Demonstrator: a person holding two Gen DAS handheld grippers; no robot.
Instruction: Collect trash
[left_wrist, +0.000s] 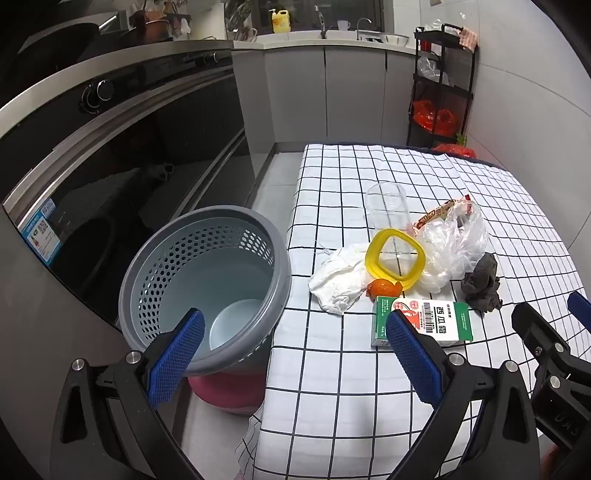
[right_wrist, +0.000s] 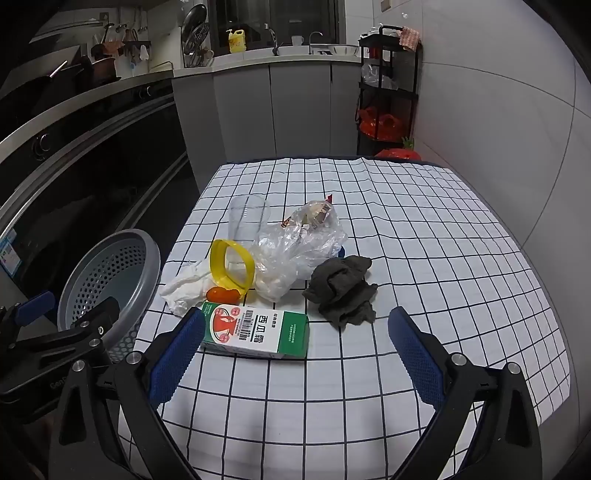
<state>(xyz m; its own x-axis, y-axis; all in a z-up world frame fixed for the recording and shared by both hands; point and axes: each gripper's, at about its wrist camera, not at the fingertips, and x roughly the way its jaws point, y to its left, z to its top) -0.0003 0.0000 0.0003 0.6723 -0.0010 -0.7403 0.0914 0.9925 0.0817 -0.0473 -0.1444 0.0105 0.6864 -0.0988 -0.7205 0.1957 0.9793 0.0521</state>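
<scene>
A heap of trash lies on the checked tablecloth (right_wrist: 406, 229): a green and white carton (right_wrist: 258, 330), a crumpled white tissue (right_wrist: 184, 286), a yellow ring lid (right_wrist: 231, 267), a small orange piece (right_wrist: 221, 294), a clear plastic cup (right_wrist: 248, 218), a clear plastic bag (right_wrist: 295, 251) and a dark grey rag (right_wrist: 343, 291). A grey perforated bin (left_wrist: 207, 284) stands left of the table. My left gripper (left_wrist: 295, 354) hovers open between bin and carton (left_wrist: 421, 325). My right gripper (right_wrist: 295, 354) is open just short of the carton, holding nothing.
A dark oven front (left_wrist: 110, 155) runs along the left. Grey cabinets (right_wrist: 273, 110) with a sink counter stand at the back, and a black shelf rack (right_wrist: 388, 88) with red bags stands by the tiled wall. A white bowl (left_wrist: 236, 321) lies inside the bin.
</scene>
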